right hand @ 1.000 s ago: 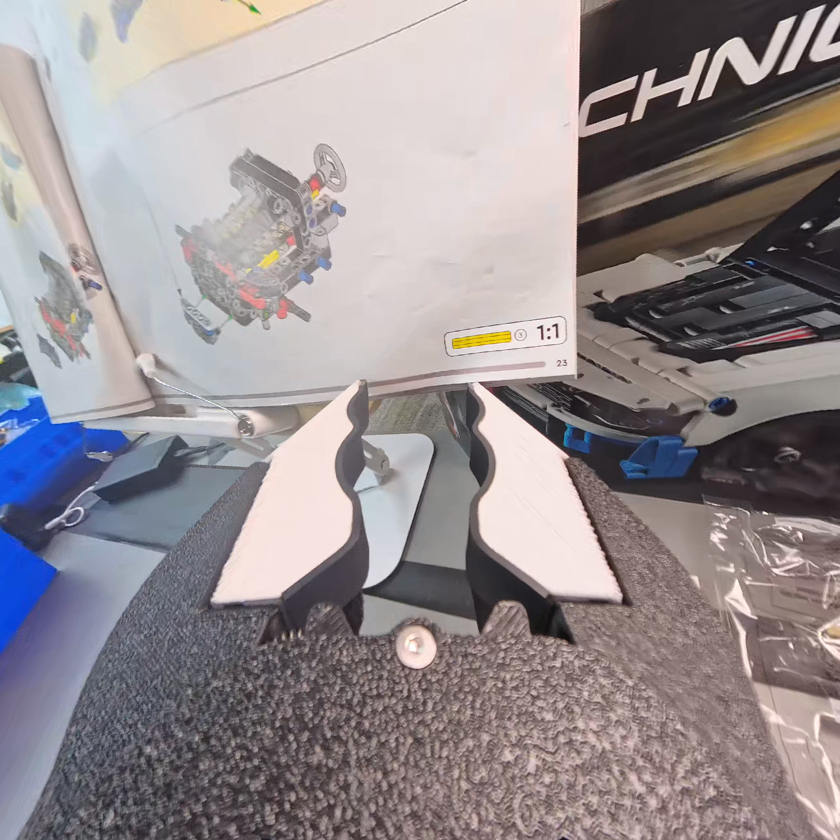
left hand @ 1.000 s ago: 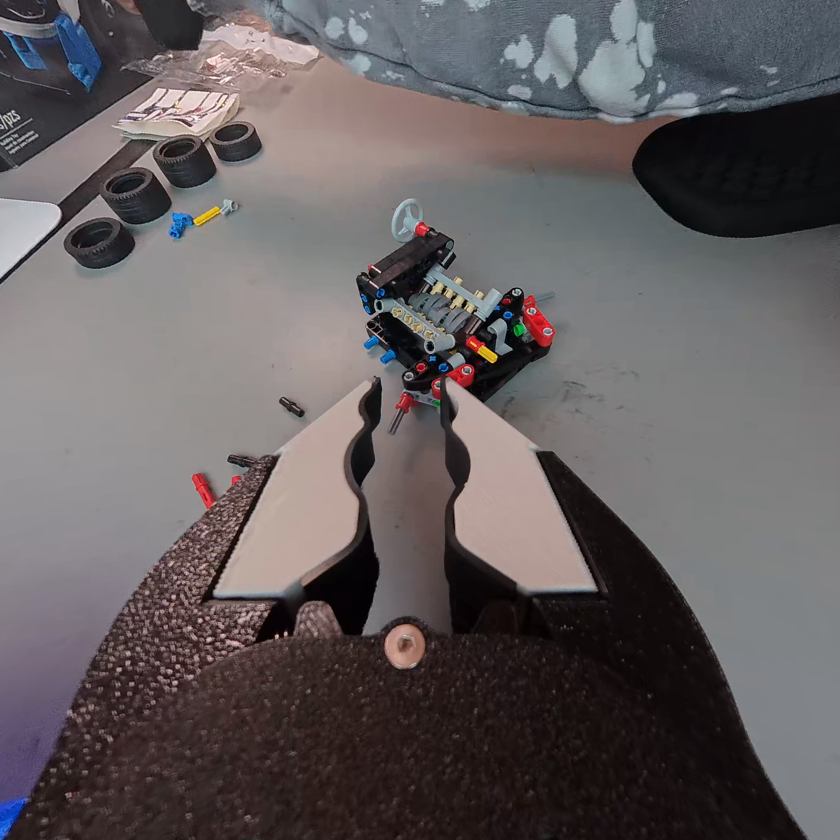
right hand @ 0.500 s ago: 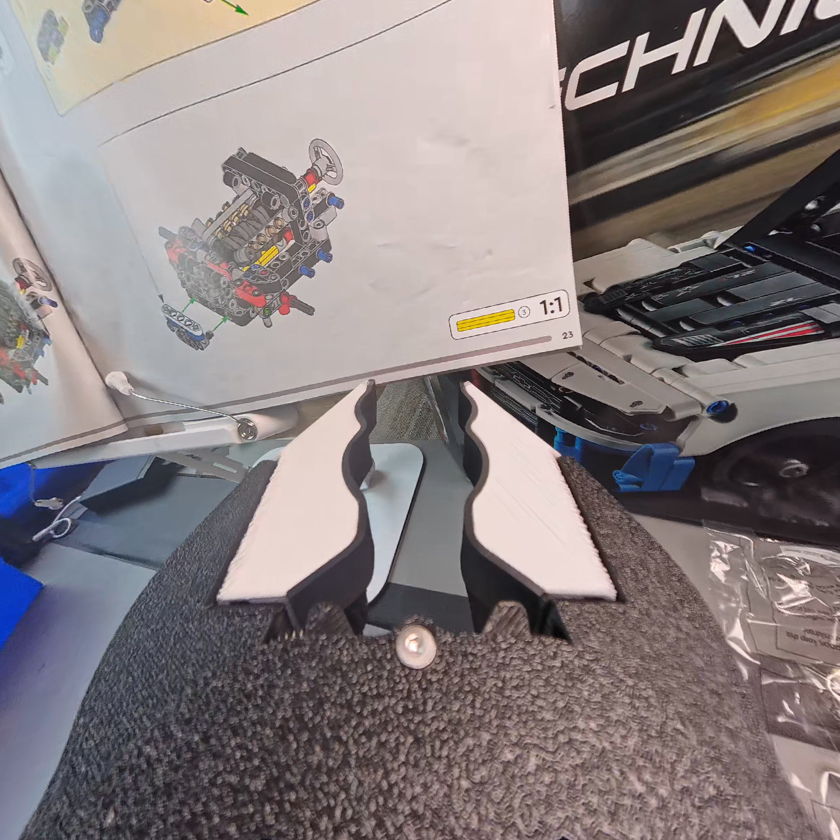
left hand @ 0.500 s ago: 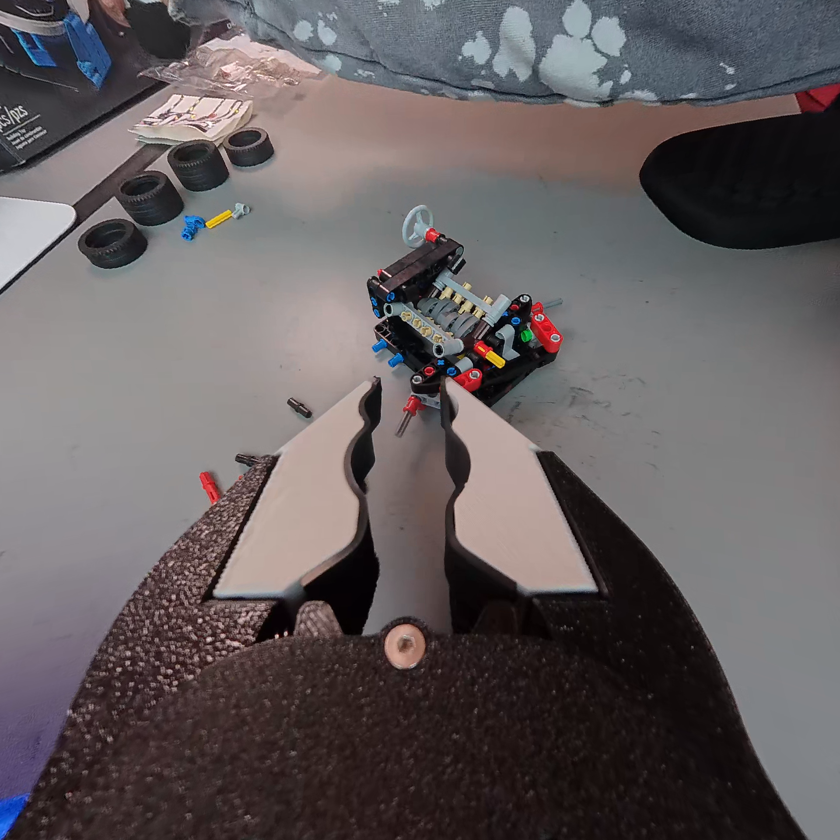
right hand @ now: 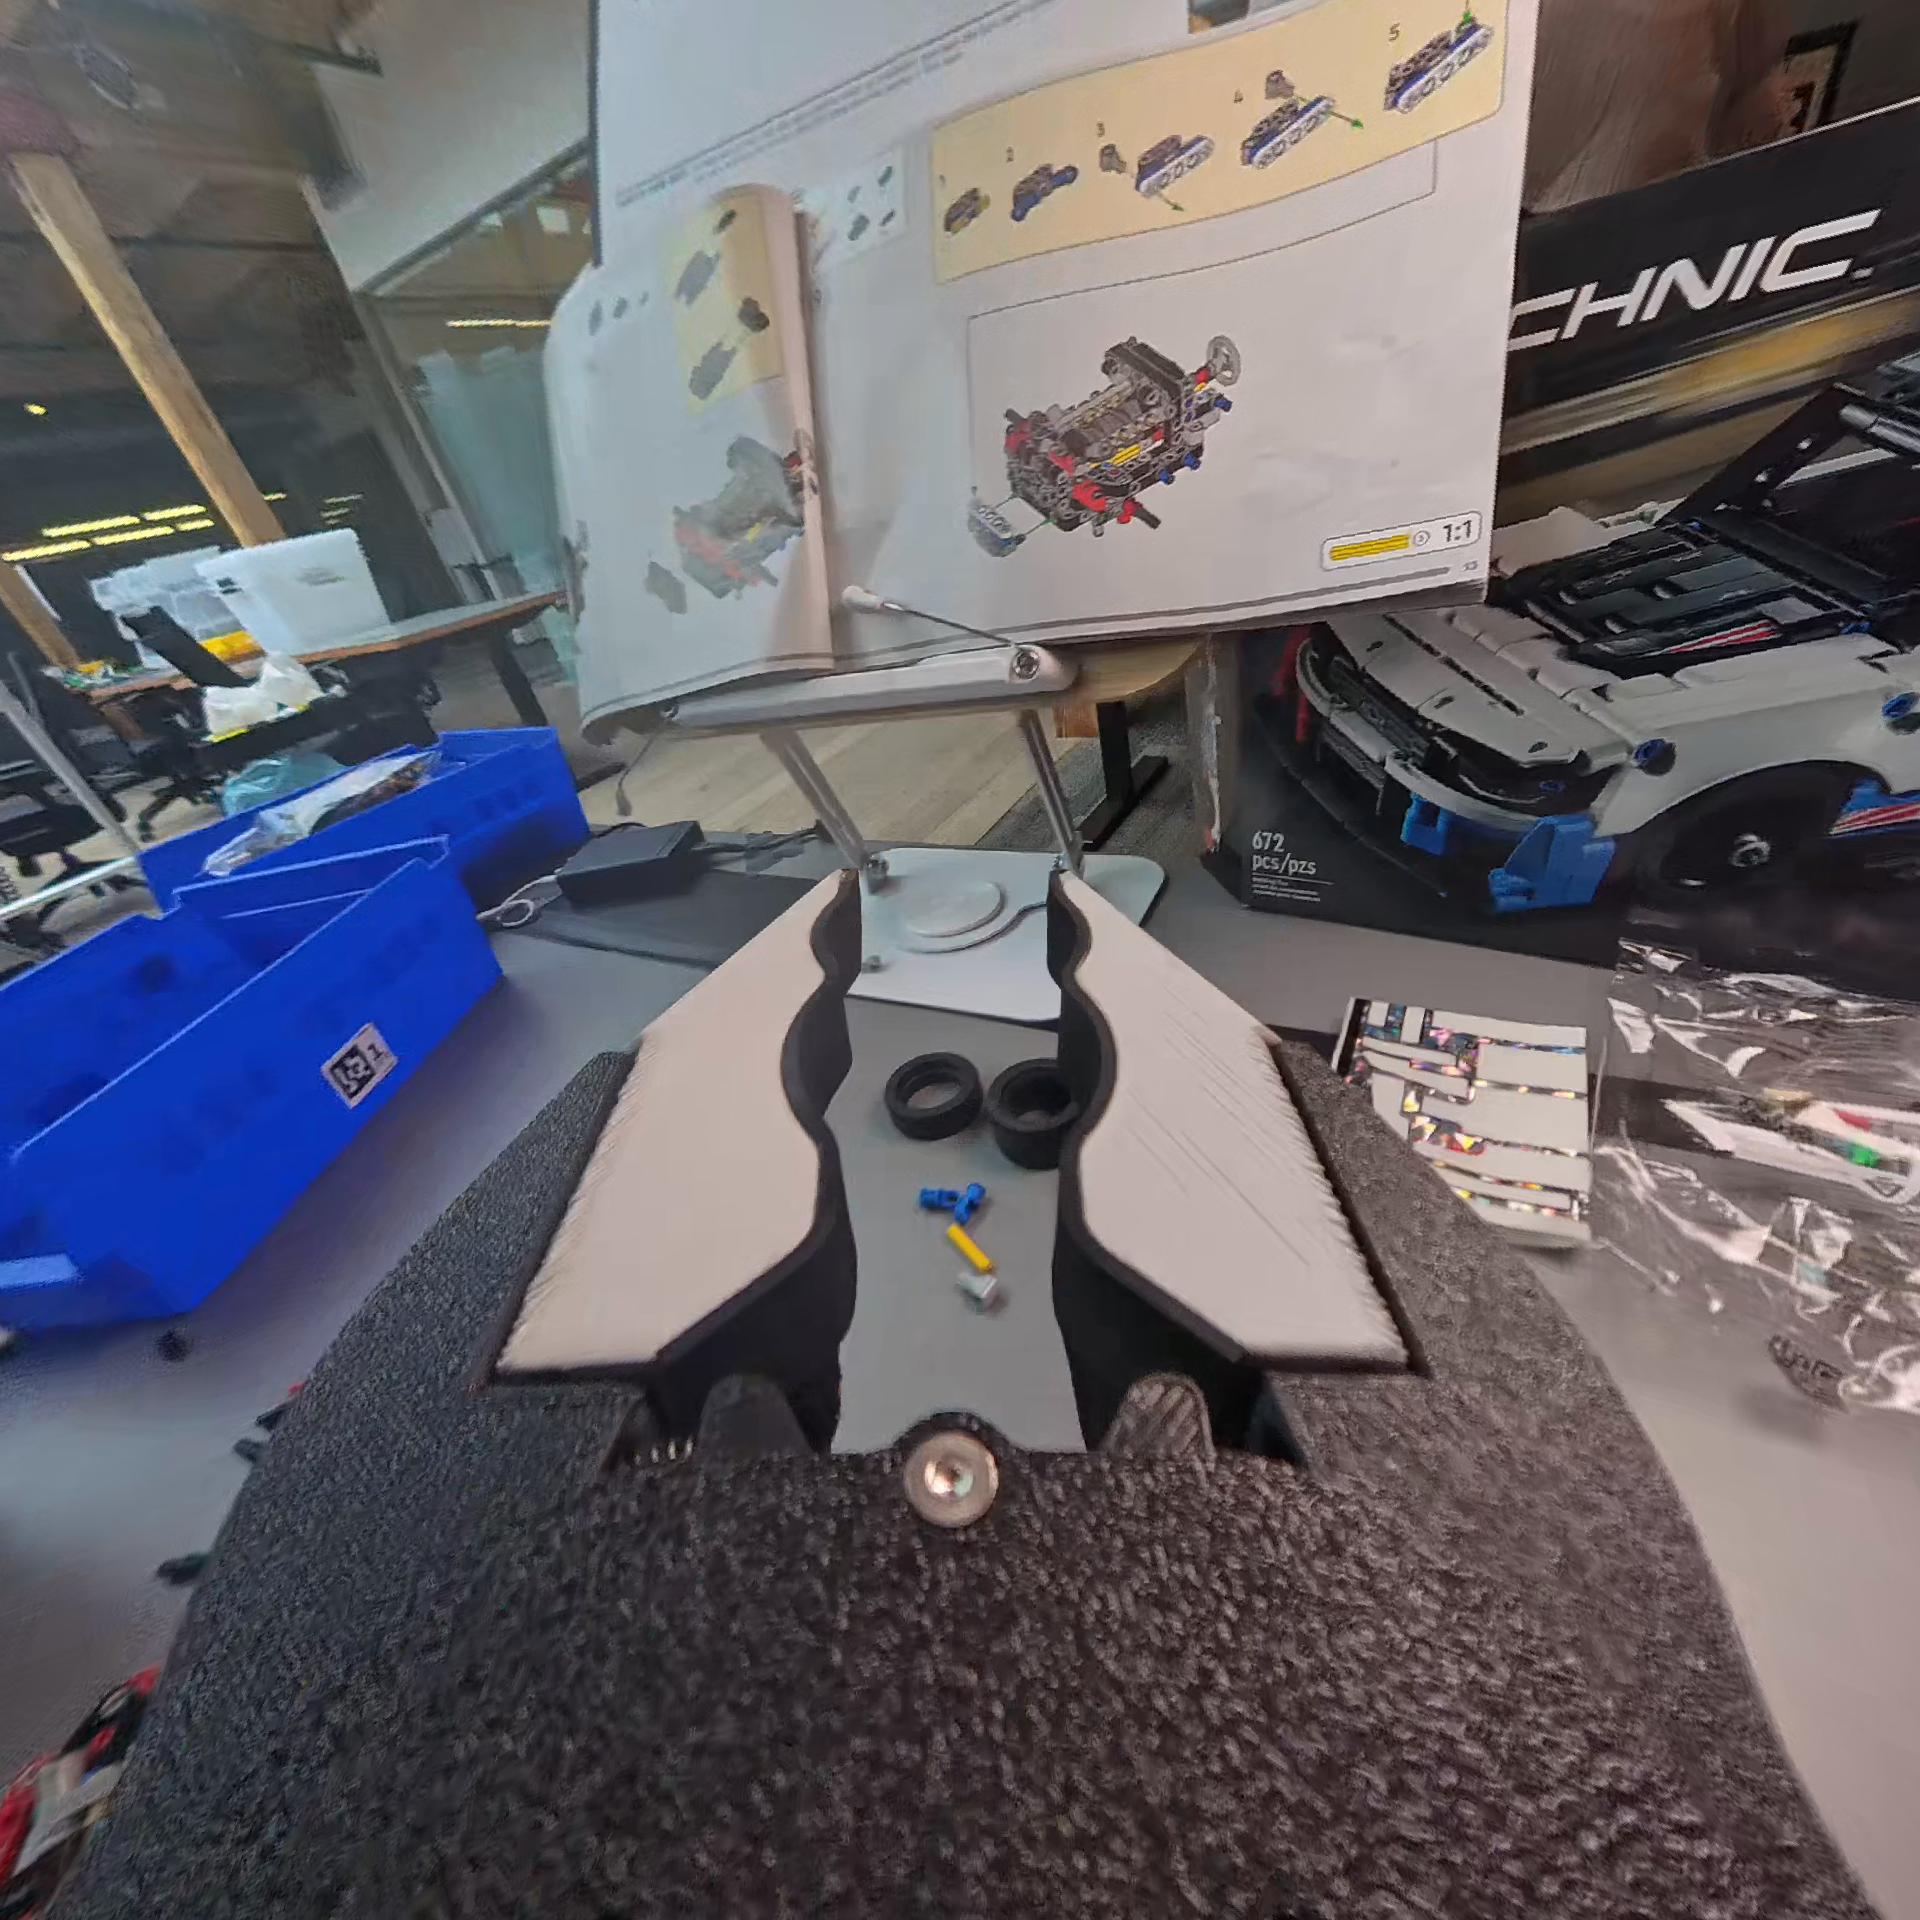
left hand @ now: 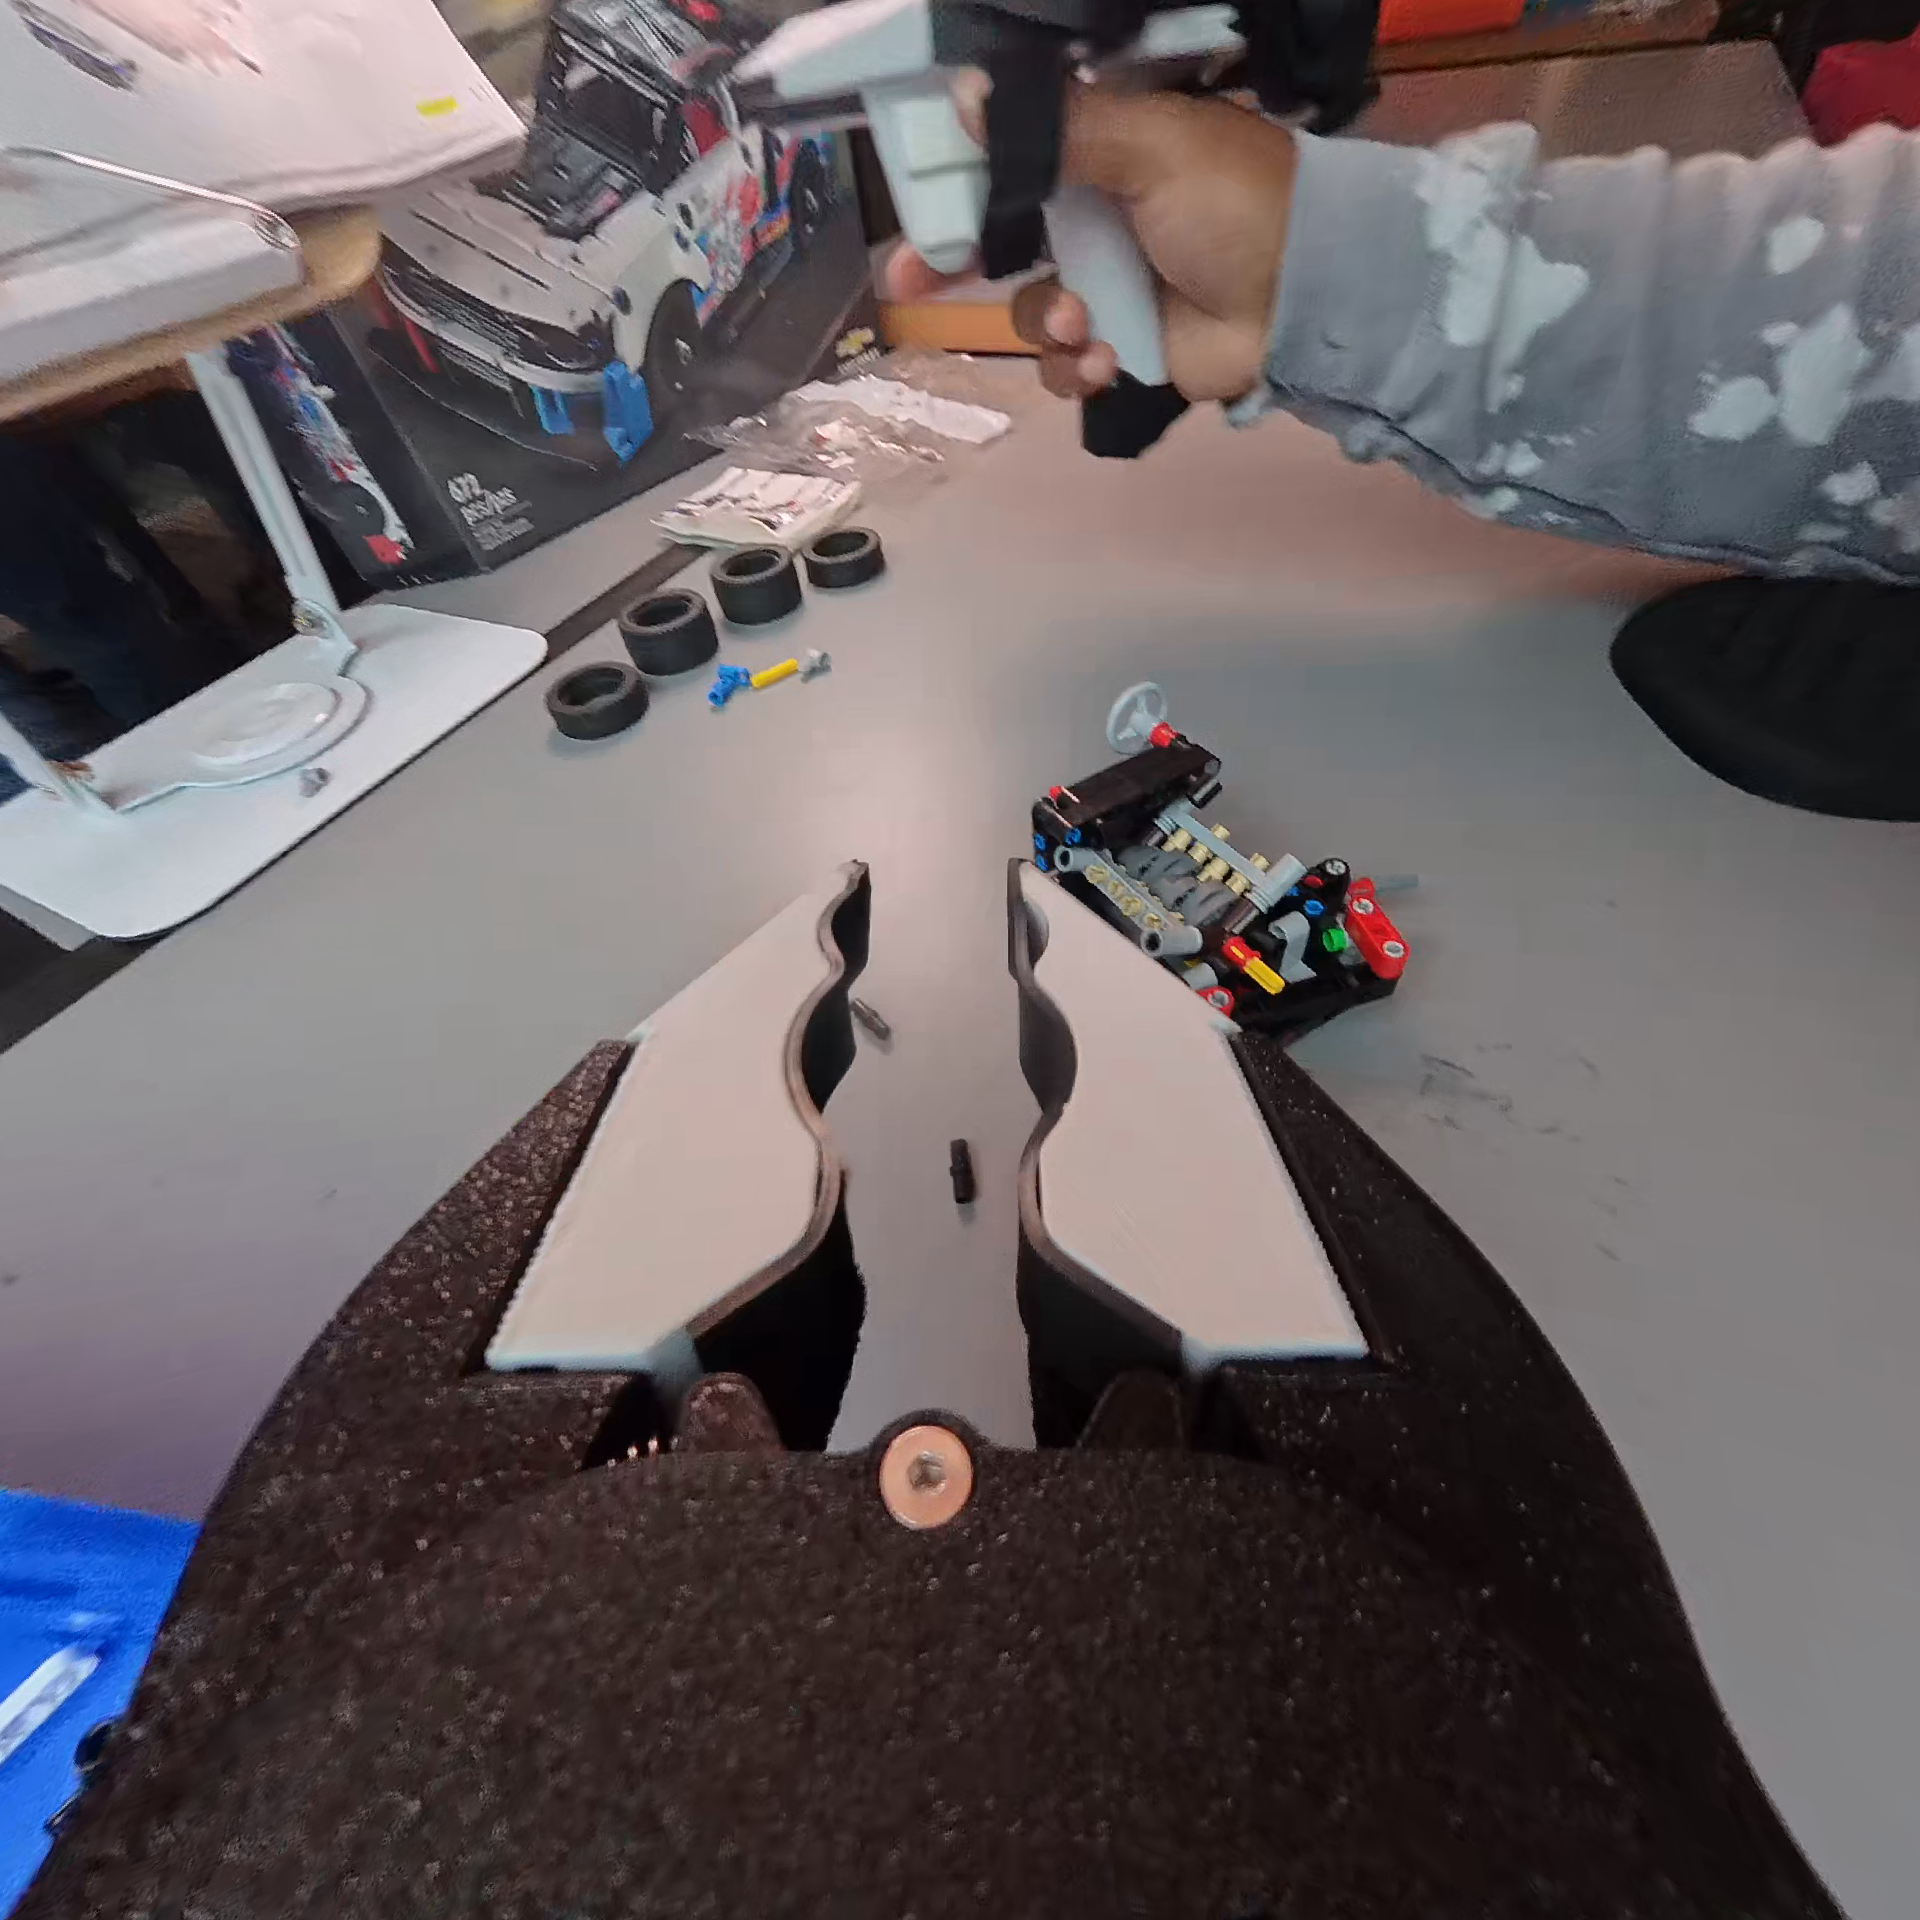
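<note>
My left gripper (left hand: 940, 883) is open and empty, above the grey table. The small brick-built engine model (left hand: 1216, 894), black with red, yellow and grey parts and a grey steering wheel, lies just right of my right finger (left hand: 1143, 1143). Two small black pins (left hand: 961, 1169) lie on the table between the fingers. My right gripper (right hand: 954, 904) is open and empty, over two black tires (right hand: 933, 1096) and small blue (right hand: 951, 1198), yellow and grey parts. It faces the open instruction booklet (right hand: 1143, 364) on a stand. In the left wrist view a hand holds it (left hand: 935, 156) at the top.
Several tires (left hand: 670, 631) stand in a row by the white stand base (left hand: 260, 748). The model car box (right hand: 1662, 675) stands at the back. Blue bins (right hand: 239, 1039) are on the left; a sticker sheet (right hand: 1465, 1112) and plastic bags (right hand: 1766, 1143) on the right. A black object (left hand: 1787, 696) lies far right. Across from one pair of fingers to the other is roughly 30 cm.
My left gripper has drawn back and swung left, so the model now lies to its right. My right gripper has pulled back from the booklet and now looks over the tires.
</note>
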`<control>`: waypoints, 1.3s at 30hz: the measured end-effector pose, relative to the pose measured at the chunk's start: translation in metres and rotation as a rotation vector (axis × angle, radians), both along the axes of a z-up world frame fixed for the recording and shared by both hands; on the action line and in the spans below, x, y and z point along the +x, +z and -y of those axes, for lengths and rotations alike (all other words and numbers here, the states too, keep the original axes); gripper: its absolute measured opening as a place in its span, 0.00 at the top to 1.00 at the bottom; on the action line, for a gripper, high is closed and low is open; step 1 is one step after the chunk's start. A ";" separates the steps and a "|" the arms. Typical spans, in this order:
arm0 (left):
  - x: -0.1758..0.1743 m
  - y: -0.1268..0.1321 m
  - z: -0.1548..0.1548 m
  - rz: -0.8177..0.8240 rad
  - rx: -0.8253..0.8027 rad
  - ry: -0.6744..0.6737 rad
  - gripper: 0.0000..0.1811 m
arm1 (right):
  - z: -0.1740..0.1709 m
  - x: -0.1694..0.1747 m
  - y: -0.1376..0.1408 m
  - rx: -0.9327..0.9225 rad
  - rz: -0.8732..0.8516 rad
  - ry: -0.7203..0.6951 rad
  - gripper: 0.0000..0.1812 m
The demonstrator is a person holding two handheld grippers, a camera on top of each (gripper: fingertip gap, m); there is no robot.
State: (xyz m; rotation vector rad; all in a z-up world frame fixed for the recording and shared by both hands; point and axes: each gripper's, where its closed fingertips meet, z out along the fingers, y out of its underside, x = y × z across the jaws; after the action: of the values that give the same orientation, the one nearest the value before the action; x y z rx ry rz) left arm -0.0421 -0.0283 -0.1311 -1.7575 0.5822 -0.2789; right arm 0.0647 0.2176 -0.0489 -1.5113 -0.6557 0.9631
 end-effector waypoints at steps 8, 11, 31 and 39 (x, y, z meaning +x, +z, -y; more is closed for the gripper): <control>-0.095 0.107 -0.021 0.060 0.244 0.324 0.88 | 0.115 0.022 -0.044 0.118 0.134 0.122 0.88; -0.156 0.146 -0.050 0.163 0.199 0.415 0.88 | 0.113 0.025 -0.052 0.201 0.158 0.096 0.95; -0.334 0.133 -0.243 0.128 0.079 0.670 1.00 | 0.112 0.020 -0.067 0.244 0.183 0.090 1.00; -0.332 0.134 -0.248 0.022 0.080 0.664 1.00 | 0.115 0.016 -0.069 0.271 0.211 0.103 1.00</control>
State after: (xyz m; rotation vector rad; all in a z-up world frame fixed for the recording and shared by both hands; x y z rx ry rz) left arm -0.3741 0.2196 0.0030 -1.7646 -0.0269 0.1866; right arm 0.0807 0.1024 -0.1184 -1.3569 -0.9837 0.7615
